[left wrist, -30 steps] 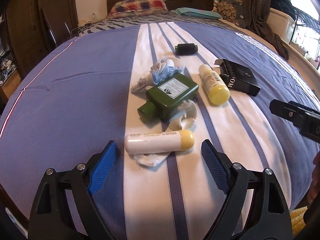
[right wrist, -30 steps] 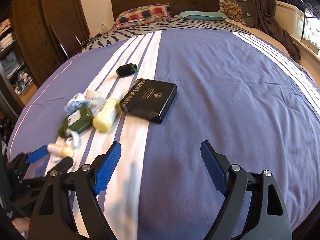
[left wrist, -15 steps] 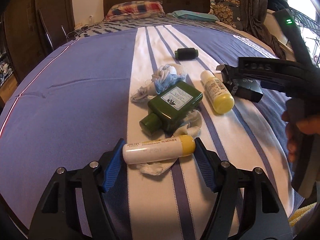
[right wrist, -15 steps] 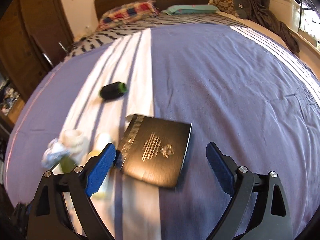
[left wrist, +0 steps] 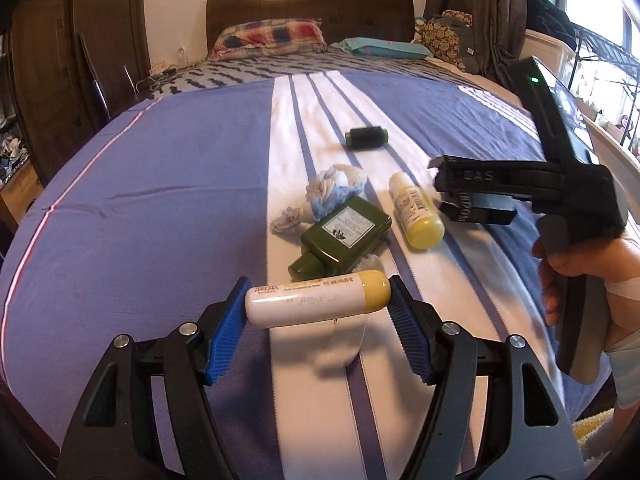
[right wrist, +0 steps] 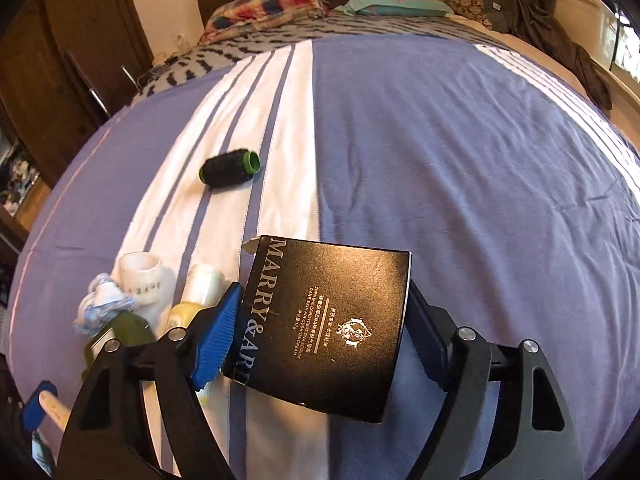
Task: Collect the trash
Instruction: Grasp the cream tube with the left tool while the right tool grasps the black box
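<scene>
My left gripper point(left wrist: 316, 326) is shut on a white tube with a yellow cap point(left wrist: 316, 304), held end to end just above the bed. My right gripper point(right wrist: 324, 340) is shut on a black "MARRY&ARI" box point(right wrist: 328, 328); it also shows in the left wrist view point(left wrist: 476, 208), under the right gripper's body point(left wrist: 500, 180). On the striped blue-and-white bedspread point(left wrist: 160, 200) lie a green flat bottle point(left wrist: 344, 236), a yellow bottle point(left wrist: 416, 212), a crumpled white and blue cloth point(left wrist: 332, 192) and a small black roll point(left wrist: 367, 138).
A white tissue point(left wrist: 344, 340) lies under the held tube. Pillows point(left wrist: 268, 38) and a headboard point(left wrist: 312, 4) are at the far end. A dark wardrobe point(left wrist: 60, 60) stands left. A person's hand point(left wrist: 580, 272) holds the right gripper at the bed's right edge.
My left gripper closed on the white tube and lifted it slightly. My right gripper moved onto the black box and closed on its sides.
</scene>
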Motion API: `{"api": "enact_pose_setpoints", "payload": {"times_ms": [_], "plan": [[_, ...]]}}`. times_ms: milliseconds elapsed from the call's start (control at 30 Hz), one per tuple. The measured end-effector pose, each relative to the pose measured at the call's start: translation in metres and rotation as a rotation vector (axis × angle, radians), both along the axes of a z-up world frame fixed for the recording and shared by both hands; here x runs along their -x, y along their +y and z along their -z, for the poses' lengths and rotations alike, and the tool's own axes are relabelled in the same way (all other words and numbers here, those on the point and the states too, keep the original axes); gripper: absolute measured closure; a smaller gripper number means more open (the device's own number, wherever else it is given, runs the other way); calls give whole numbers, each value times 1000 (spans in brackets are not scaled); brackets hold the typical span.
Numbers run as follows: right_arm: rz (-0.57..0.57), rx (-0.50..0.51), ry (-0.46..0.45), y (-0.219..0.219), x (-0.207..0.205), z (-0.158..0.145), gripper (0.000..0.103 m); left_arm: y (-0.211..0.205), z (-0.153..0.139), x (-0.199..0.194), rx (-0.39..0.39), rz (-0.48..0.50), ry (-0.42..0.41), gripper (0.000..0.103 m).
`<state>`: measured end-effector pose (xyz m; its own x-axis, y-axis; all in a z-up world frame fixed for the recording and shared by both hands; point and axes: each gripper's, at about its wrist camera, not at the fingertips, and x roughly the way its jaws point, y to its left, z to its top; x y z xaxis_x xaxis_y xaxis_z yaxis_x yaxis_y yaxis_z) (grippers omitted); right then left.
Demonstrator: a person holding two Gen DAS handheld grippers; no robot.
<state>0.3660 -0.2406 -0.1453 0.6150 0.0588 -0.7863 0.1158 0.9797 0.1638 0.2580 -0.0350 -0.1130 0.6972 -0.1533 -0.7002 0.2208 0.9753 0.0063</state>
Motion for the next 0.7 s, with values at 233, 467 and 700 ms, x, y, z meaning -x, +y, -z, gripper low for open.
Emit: {"api": "enact_pose_setpoints", "payload": {"times_ms": [233, 467, 700], "plan": [[-31, 12, -120, -13, 56, -52, 24, 2, -35, 33, 13, -7, -65, 38], [-70, 21, -264, -17, 134, -106, 24, 2, -67, 84, 55, 4, -113, 38], [-105, 29, -362, -14, 216, -136, 24, -1, -91, 139, 86, 35, -167, 38]]}}
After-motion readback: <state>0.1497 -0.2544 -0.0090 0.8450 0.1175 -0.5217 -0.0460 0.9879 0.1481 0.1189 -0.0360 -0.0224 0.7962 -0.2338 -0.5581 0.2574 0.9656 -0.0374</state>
